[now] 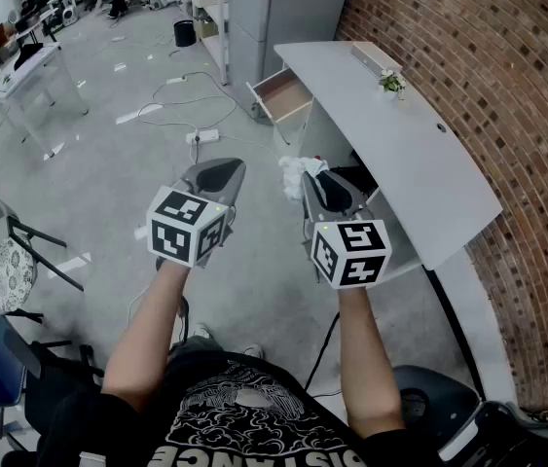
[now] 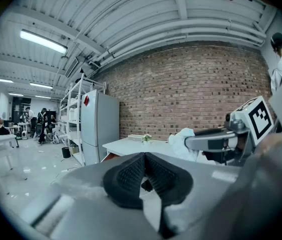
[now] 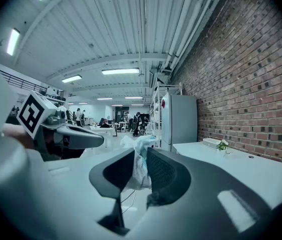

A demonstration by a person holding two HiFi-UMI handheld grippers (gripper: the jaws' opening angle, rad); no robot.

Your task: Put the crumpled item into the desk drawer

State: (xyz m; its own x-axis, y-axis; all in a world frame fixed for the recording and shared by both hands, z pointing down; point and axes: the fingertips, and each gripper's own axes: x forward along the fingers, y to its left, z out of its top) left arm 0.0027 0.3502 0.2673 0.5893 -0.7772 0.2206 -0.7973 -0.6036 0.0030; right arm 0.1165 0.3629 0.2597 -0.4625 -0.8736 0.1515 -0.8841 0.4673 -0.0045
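Observation:
A crumpled white item (image 3: 139,159) is pinched between the pads of my right gripper (image 3: 138,170). In the head view the crumpled item (image 1: 298,173) sticks out ahead of the right gripper (image 1: 310,185), beside the near end of the grey desk (image 1: 420,163). The desk drawer (image 1: 281,95) stands pulled open at the desk's far end, its wooden inside showing. My left gripper (image 1: 217,175) hovers level with the right one, over the floor. Its jaws are shut with nothing between them (image 2: 144,173). The left gripper view shows the crumpled item (image 2: 182,141) at the right gripper's tip.
A small potted plant (image 1: 391,82) and a flat white box (image 1: 371,58) sit on the desk by the brick wall. A tall grey cabinet (image 1: 278,8) stands beyond the drawer. Cables and a power strip (image 1: 202,135) lie on the floor. Chairs (image 1: 6,261) stand at left.

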